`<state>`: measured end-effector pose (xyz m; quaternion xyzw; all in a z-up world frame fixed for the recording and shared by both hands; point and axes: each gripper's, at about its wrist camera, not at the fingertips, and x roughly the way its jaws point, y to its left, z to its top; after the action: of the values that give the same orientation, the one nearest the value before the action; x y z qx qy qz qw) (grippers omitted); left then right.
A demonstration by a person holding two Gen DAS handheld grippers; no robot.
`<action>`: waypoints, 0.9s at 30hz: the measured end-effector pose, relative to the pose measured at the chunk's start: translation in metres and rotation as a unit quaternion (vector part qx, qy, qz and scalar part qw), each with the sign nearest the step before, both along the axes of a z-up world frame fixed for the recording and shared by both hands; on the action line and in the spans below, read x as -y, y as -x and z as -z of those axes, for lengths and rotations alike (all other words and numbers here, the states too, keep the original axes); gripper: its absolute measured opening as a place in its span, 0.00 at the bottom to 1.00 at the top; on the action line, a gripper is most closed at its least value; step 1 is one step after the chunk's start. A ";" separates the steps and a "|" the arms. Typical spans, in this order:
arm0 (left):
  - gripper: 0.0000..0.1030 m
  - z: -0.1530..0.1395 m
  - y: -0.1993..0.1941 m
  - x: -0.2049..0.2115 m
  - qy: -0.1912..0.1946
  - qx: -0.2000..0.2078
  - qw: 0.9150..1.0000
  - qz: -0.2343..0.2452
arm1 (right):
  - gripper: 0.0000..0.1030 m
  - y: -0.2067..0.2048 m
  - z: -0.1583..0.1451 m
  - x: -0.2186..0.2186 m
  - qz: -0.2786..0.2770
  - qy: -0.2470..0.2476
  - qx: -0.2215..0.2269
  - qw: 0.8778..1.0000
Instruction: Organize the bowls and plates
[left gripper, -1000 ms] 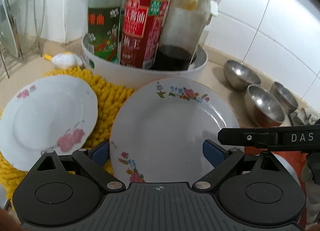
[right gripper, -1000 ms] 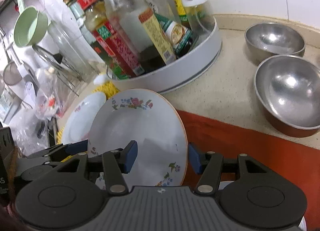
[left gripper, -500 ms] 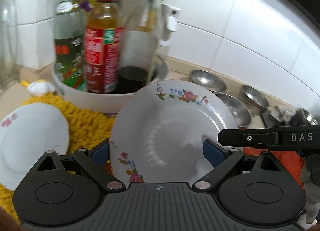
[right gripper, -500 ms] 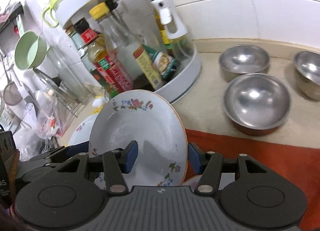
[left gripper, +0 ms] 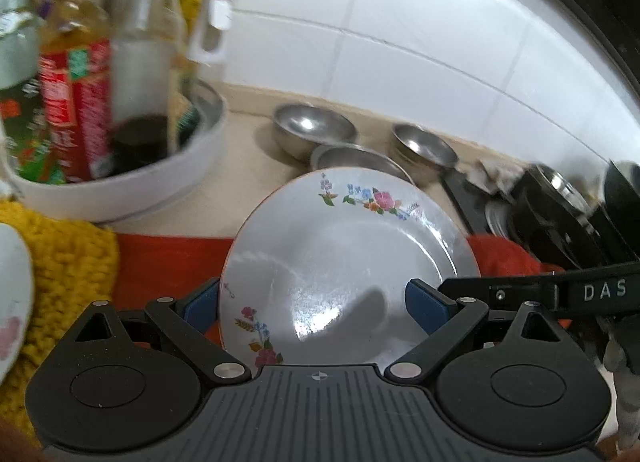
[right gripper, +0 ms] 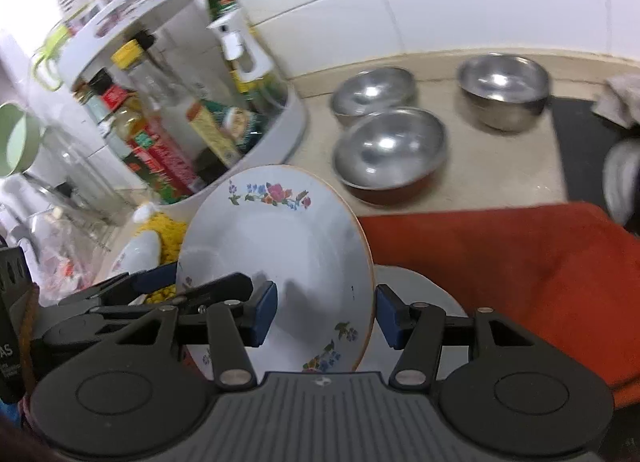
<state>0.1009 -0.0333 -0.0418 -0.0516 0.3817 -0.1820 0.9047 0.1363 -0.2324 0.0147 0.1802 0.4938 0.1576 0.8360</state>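
Left wrist view: your left gripper spans floral plate, blue pads at both rims, plate tilted above red cloth; whether pads press, cannot tell. Steel bowls behind on bench.

Right wrist view: your right gripper half open around same plate; right pad just clear of rim, grip cannot be told. Second plate lies on yellow mat.

White letters "DAS" stand on the black bar of the other gripper, at 3 o'clock in the left wrist view. The red bottle label at 9 o'clock is too blurred to read.
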 end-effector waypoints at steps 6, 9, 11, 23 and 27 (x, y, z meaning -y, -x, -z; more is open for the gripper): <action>0.94 0.006 0.001 0.016 -0.004 -0.016 0.999 0.033 | 0.48 0.017 0.001 0.017 0.031 0.006 -0.024 0.999; 0.94 0.009 0.003 0.022 -0.005 -0.019 0.999 0.046 | 0.48 0.025 0.004 0.022 0.041 0.010 -0.038 0.998; 0.94 0.014 0.003 0.025 -0.003 -0.029 0.998 0.054 | 0.48 0.028 0.006 0.024 0.046 0.018 -0.043 0.998; 0.88 0.031 -0.001 0.032 -0.009 -0.066 0.997 0.047 | 0.48 0.035 0.025 0.027 0.045 0.050 -0.061 0.996; 0.87 0.031 -0.001 0.030 -0.009 -0.068 0.997 0.036 | 0.48 0.034 0.029 0.025 0.032 0.060 -0.062 0.996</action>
<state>0.1023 -0.0631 -0.0733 -0.0417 0.4452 -0.2071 0.8701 0.1019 -0.2575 -0.0146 0.1550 0.5469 0.0890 0.8179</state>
